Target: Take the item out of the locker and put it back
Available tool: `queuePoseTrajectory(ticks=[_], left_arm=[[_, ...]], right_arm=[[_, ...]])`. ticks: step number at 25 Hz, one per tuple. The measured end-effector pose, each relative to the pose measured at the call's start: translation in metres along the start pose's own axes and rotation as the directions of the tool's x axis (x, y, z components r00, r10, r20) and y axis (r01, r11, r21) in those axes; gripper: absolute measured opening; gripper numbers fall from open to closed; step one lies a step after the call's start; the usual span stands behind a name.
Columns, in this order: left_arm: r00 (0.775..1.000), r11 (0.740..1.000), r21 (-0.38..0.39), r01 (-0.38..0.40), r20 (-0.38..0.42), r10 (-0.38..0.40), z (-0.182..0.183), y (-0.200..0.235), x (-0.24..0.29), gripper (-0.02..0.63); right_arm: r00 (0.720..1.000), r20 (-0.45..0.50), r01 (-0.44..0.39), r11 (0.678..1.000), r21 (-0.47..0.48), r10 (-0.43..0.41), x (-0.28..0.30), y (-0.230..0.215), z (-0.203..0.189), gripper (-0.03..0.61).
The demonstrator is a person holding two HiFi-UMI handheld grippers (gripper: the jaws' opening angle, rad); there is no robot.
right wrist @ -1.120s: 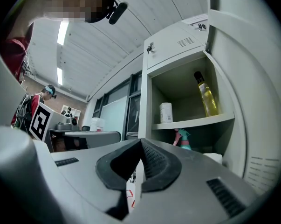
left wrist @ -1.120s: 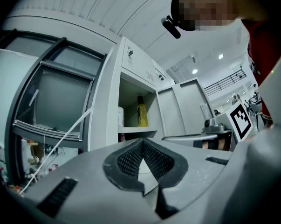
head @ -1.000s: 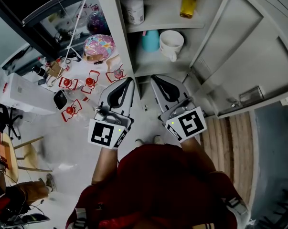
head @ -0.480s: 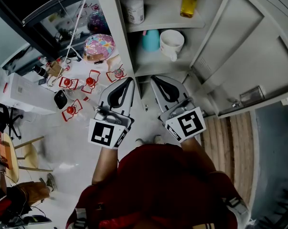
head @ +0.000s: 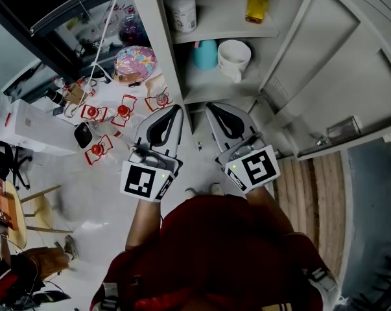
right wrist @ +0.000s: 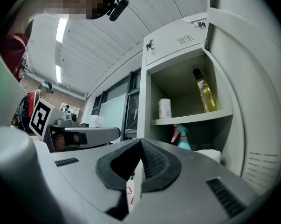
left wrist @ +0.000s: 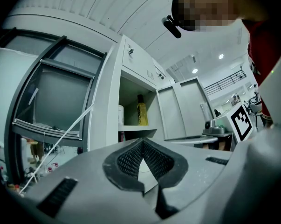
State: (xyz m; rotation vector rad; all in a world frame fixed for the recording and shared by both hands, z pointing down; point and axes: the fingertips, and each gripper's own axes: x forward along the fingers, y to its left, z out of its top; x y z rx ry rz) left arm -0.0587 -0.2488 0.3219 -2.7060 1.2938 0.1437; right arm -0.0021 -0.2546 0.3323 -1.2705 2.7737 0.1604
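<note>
The grey locker (head: 157,37) stands open in front of me, its door (head: 338,76) swung out to the right. On the upper shelf are a white canister (head: 182,11) and a yellow bottle (head: 257,0). The lower shelf holds a teal spray bottle (head: 205,54) and a white mug (head: 234,57). My left gripper (head: 177,108) points at the locker's left edge, shut and empty. My right gripper (head: 210,106) sits just below the lower shelf, also shut with nothing in it. The right gripper view shows the canister (right wrist: 164,108), the bottle (right wrist: 204,91) and the spray bottle (right wrist: 181,136) beyond its closed jaws.
Left of the locker, a surface holds a pink patterned ball (head: 134,62), several small red-framed items (head: 122,112) and a white box (head: 33,128). A chair (head: 26,212) stands at lower left. Wood flooring (head: 308,186) runs under the open door.
</note>
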Motion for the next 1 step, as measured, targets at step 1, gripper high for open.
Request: queuePoseTrajectory(ticks=[1], left_arm=[[1.000,1.000,0.000,0.000,0.000,0.000,-0.0003,0.0002,0.0001,0.006]], right_arm=[[1.000,-0.001,0.001,1.000,0.001,-0.001,0.0001,-0.0001,-0.0005,-0.003]])
